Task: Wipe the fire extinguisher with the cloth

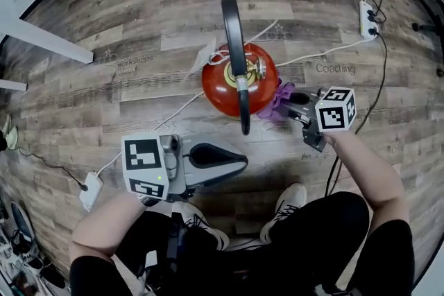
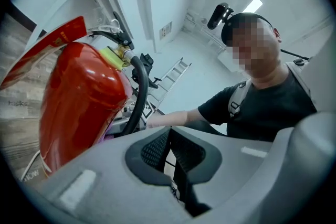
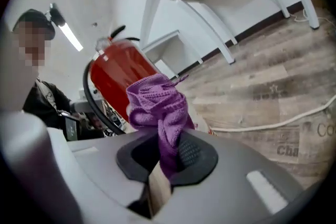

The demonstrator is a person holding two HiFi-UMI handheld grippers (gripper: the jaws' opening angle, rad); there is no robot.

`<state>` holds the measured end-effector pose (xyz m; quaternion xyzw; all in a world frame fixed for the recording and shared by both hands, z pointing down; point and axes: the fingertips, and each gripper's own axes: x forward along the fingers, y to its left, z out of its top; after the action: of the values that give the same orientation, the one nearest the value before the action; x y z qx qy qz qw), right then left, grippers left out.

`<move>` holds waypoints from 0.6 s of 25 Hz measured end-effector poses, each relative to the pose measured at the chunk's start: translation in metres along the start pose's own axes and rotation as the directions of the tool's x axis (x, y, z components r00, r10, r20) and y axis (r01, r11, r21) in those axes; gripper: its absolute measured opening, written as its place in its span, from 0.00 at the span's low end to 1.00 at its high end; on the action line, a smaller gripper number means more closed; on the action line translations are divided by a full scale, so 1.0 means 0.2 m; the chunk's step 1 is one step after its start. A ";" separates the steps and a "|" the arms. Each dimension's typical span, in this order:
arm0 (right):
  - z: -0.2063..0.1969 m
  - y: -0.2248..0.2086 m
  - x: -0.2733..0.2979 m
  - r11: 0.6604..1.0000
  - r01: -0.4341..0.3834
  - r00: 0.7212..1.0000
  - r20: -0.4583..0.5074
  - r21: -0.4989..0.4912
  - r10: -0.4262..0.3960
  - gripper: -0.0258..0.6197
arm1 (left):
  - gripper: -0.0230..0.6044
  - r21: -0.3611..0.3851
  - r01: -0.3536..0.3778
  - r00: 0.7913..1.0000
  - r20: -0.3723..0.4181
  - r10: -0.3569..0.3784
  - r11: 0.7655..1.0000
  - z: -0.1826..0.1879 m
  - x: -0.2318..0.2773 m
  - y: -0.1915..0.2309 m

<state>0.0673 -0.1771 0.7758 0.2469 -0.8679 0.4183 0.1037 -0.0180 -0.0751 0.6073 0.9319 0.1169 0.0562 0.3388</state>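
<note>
Floor of wood-grain planks (image 1: 104, 31) carries every item in the scene. At far left of the head view, a white adapter (image 1: 90, 190) lies on the floor. Next to the right, the left tongs (image 1: 241, 161) are held low in front of the person, pointing toward the right, with their marker cube (image 1: 145, 166) at the rear. In the left gripper view the two black pads (image 2: 152, 149) meet at the tip with nothing between them. These tongs are pressed together and empty, and they stand apart from the extinguisher. At centre, the fire extinguisher (image 1: 222, 86) stands upright on the floor. Its red body is seen from above, with a brass valve (image 1: 255, 69) at the top and a black hose (image 1: 234, 31) arching over it. Just beside the lower right of the red body is the purple cloth (image 1: 276, 102), bunched; whether it touches the cylinder cannot be confirmed. The right tongs (image 1: 295, 106) pinch this cloth. The right gripper view shows a fold clamped between the pads and the rest bulging out ahead of the tip. Farther right, a white power strip (image 1: 368, 17) lies on the floor, and a white cable (image 1: 319, 52) runs from it toward the extinguisher.
</note>
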 end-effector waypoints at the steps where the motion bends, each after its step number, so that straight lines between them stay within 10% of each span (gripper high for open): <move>1: 0.11 0.07 -0.05 1.000 -0.013 0.999 0.052 -0.013 0.014 0.10 | 0.03 0.007 0.013 1.000 0.000 -0.013 1.000 0.01 0.01 -0.01; 6: 0.62 0.44 -0.38 0.992 -0.057 0.947 0.308 -0.113 0.089 0.10 | 0.03 0.035 0.061 0.998 -0.005 -0.061 0.998 0.04 0.06 -0.05; 9: 0.84 0.69 -0.51 0.938 0.067 0.939 0.340 -0.341 0.057 0.10 | 0.03 0.048 0.050 0.999 0.014 -0.051 0.998 0.07 0.05 -0.05; 11: 0.91 0.88 -0.50 0.803 0.175 0.955 0.298 -0.569 0.002 0.10 | 0.03 0.047 0.036 0.999 0.020 -0.037 0.998 0.07 0.04 -0.04; 15: 0.87 1.07 -0.36 0.385 0.289 0.947 0.202 -0.877 -0.251 0.10 | 0.03 0.052 0.030 0.999 0.018 -0.031 0.998 0.06 0.04 -0.04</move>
<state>0.0225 -0.1741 0.4943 0.2988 -0.9057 -0.1335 0.2696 -0.0094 -0.0743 0.5938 0.9389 0.1291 0.0393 0.3165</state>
